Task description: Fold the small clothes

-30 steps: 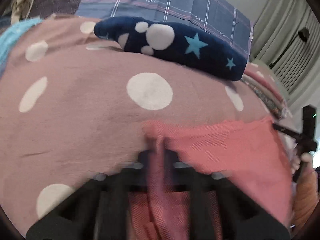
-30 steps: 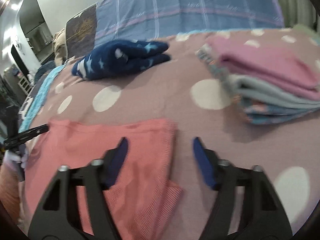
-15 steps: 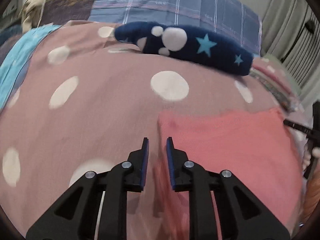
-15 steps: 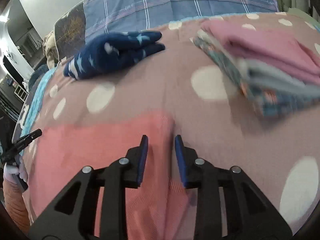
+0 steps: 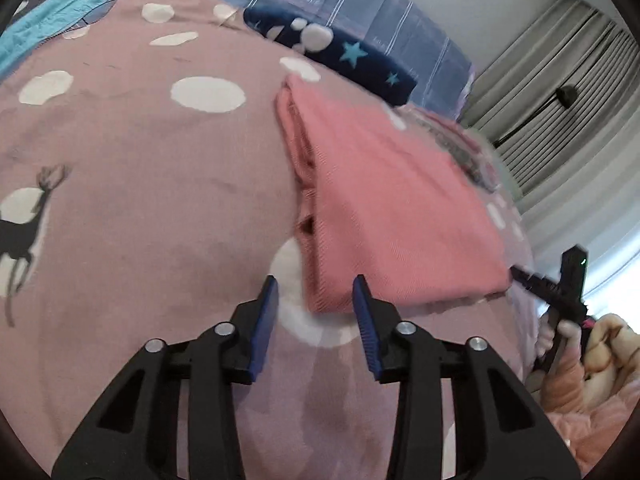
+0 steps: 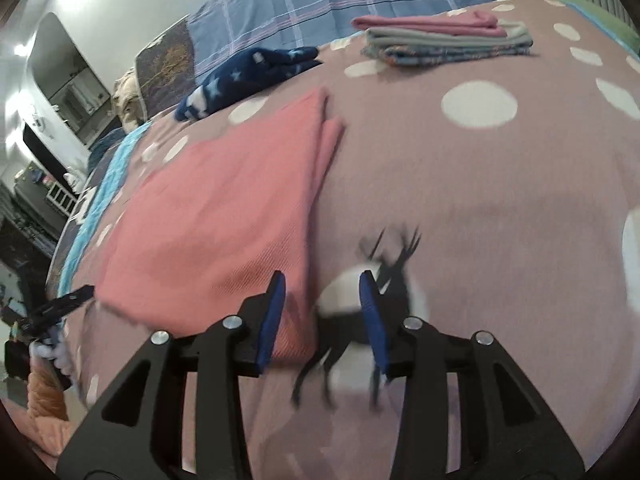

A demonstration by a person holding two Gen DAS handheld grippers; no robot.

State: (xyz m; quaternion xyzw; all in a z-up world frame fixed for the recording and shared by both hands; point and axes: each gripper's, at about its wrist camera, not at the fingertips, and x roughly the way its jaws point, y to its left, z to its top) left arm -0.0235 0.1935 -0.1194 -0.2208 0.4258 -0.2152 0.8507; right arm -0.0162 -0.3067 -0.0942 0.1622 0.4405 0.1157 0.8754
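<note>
- Left gripper [image 5: 316, 300]: jaws apart and opening. The near corner of the folded pink garment [image 5: 384, 200] shows between the blue pads, but the pads do not press on it; nothing is held.
- Right gripper [image 6: 322, 300]: jaws apart and opening. The garment's near right corner [image 6: 224, 224] lies by the left pad, and the rest of the gap is over a printed deer on the bedspread [image 6: 480, 208]. Nothing is gripped.
- Pink garment: lies flat on the bedspread, folded into a rough rectangle. Layered edges are visible along its left side in the left wrist view and along its right side in the right wrist view. Some motion blur in both views.
- Bedspread [image 5: 140, 168]: mauve with white dots and deer silhouettes; it bears every item noted here.
- Navy star-patterned garment [image 5: 340, 56], also at [image 6: 248, 76]: bunched, unfolded, beyond the pink garment near the checked blue pillow [image 6: 340, 4]; apart from the pink garment.
- Stack of folded clothes [image 6: 448, 40]: pink piece on top, grey and patterned pieces beneath; at the far right of the bed, well apart from the pink garment.
- Each wrist view shows the other gripper at its edge, with part of a hand [image 5: 560, 336] on it.
</note>
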